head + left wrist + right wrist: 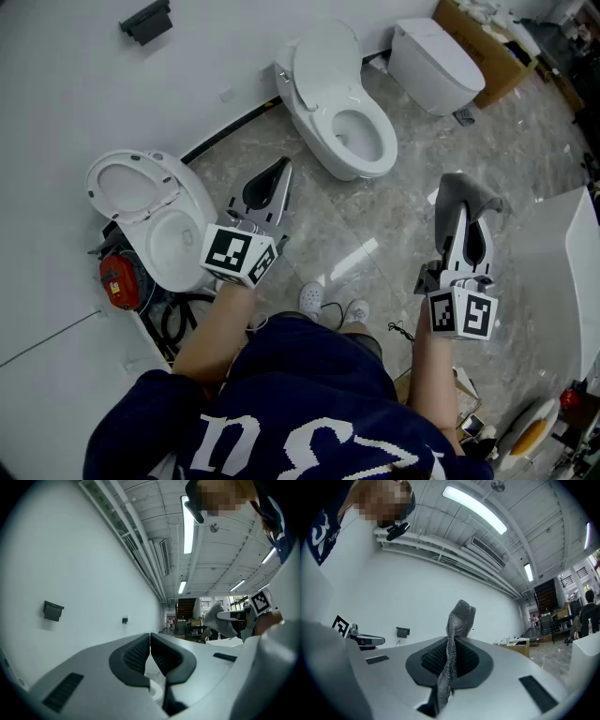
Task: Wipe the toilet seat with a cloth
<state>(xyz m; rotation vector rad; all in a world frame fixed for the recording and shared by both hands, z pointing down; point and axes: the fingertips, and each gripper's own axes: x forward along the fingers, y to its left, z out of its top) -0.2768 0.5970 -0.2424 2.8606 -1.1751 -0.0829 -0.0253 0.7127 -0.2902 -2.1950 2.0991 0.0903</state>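
- This is a big open hall, more a workshop or showroom than a home bathroom. A white ceramic toilet with raised lid (342, 103) in the far middle, a closed white toilet (436, 61) far right and an open white toilet (155, 220) near left all stand on one glossy grey marble-look floor (375, 234).
- An open brown cardboard box (483, 37) sits far right.
- A high ribbed white ceiling (220, 559) carries long tube lights (188, 527) and exposed ducts (161, 557).
- A dark staircase (186, 607) rises at the far end.
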